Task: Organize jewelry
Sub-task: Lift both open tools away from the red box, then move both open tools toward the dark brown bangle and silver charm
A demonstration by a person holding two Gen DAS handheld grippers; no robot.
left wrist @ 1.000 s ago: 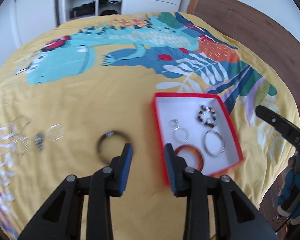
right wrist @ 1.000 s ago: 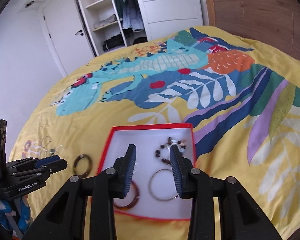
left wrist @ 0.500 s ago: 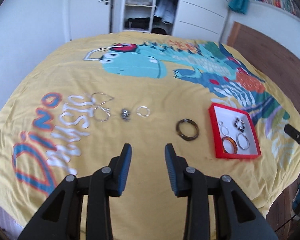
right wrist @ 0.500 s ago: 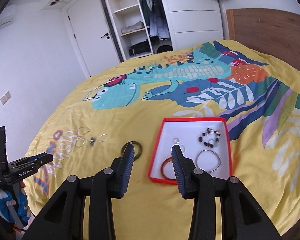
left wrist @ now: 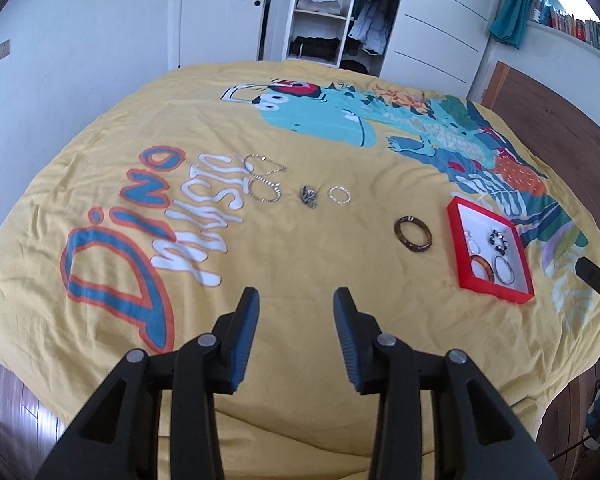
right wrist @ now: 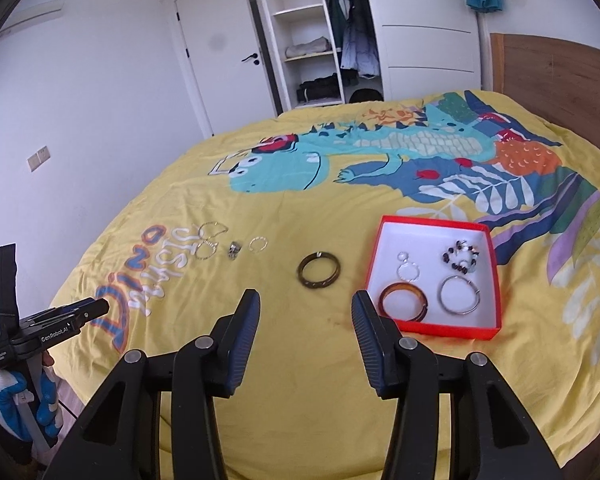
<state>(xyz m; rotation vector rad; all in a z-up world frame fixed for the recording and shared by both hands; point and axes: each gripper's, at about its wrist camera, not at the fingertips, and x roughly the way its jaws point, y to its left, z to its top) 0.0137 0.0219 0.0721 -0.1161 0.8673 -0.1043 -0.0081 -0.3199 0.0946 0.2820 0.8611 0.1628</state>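
A red box [right wrist: 493, 276] with a white inside lies on the yellow bedspread [right wrist: 260, 184]. It holds an amber bangle [right wrist: 403, 301], a silver hoop [right wrist: 459, 294], a beaded bracelet [right wrist: 460, 258] and a small silver piece [right wrist: 408, 266]. A dark brown bangle [right wrist: 319, 270] lies left of the box; it also shows in the left wrist view [left wrist: 414, 234]. Further left lie a thin silver bracelet [left wrist: 339, 195], a small dark trinket [left wrist: 309, 196] and silver chains [left wrist: 265, 184]. My left gripper [left wrist: 296, 312] and right gripper [right wrist: 305, 314] are open, empty, well back from the jewelry.
The bed's front edge drops to wood floor [left wrist: 4, 420]. A wooden headboard [right wrist: 560, 76] is at the right. A white wardrobe [right wrist: 420, 32] with open shelves and a door [right wrist: 216, 64] stand behind the bed.
Both grippers have pulled back and up from the box and the dark bangle, so the whole bed now shows. Both stay open and empty.
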